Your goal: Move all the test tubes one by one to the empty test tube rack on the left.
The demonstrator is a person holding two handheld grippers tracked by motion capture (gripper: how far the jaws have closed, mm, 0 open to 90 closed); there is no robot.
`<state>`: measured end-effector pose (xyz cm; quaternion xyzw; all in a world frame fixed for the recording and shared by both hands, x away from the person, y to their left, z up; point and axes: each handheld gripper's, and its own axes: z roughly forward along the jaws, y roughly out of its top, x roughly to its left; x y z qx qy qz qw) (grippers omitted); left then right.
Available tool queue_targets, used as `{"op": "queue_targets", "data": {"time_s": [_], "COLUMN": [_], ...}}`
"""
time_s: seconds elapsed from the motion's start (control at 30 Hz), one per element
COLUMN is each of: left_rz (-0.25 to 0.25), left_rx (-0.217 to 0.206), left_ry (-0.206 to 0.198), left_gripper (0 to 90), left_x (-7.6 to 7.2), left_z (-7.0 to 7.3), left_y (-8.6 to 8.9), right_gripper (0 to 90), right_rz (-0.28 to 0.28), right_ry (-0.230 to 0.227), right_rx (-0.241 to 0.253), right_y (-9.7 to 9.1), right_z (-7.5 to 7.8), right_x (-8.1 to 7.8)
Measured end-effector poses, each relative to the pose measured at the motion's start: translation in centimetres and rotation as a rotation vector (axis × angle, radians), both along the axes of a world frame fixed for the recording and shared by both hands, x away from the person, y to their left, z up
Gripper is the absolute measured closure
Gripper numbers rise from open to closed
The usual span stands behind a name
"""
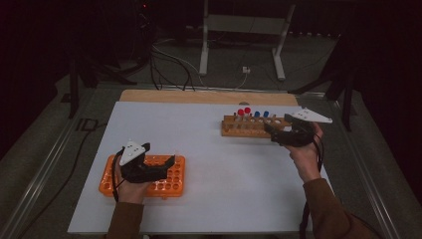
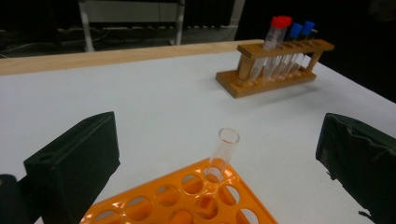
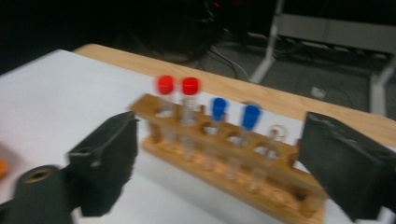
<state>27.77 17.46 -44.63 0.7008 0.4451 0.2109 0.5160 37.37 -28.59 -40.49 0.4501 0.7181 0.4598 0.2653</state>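
Left claw [image 2: 219, 154]: jaws apart, nothing pinched
Right claw [image 3: 219, 158]: apart, nothing between, facing wooden rack [image 3: 233, 172]
Glass tube [image 2: 223, 151]: upright at orange rack [image 2: 196, 200] corner, 12 o'clock from left claw
Handling: light, slick, breakable, so I'd pinch gently near the rim

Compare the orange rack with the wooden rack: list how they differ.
The orange rack is a flat plastic grid with many holes; the wooden rack is a narrow stand with a single row. The orange rack holds one uncapped clear tube; the wooden rack carries red-capped tubes and blue-capped tubes. The orange rack sits near the left gripper, the wooden rack by the right gripper. Both stand on the white table.
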Motion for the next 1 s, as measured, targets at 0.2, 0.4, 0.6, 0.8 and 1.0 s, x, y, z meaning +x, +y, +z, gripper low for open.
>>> {"op": "queue_targets", "data": {"time_s": [0.2,0.4,0.6,0.8,1.0], "left_rz": [0.003,0.011,0.01,0.013,0.011], "left_rx": [-0.008,-0.021,-0.029,-0.03,-0.02], "left_ry": [0.0,0.01,0.013,0.011,0.011], "left_gripper": [0.4,0.4,0.4,0.5,0.5], "left_x": [0.1,0.2,0.2,0.2,0.2], "left_z": [-0.1,-0.4,-0.5,-0.4,-0.4], "left_y": [0.1,0.3,0.2,0.2,0.2], "right_gripper": [40.0,62.0,67.7,70.2,74.7], "right_rz": [-0.09,-0.118,-0.116,-0.133,-0.13], "right_ry": [0.045,0.07,0.076,0.109,0.121], "right_rx": [-0.03,-0.03,-0.062,-0.083,-0.07], "right_y": [-0.9,-1.4,-0.8,-0.7,-0.3], "right_z": [-1.6,-3.1,-3.8,-4.6,-5.2], "right_x": [2.9,4.5,5.5,6.4,6.6]}}
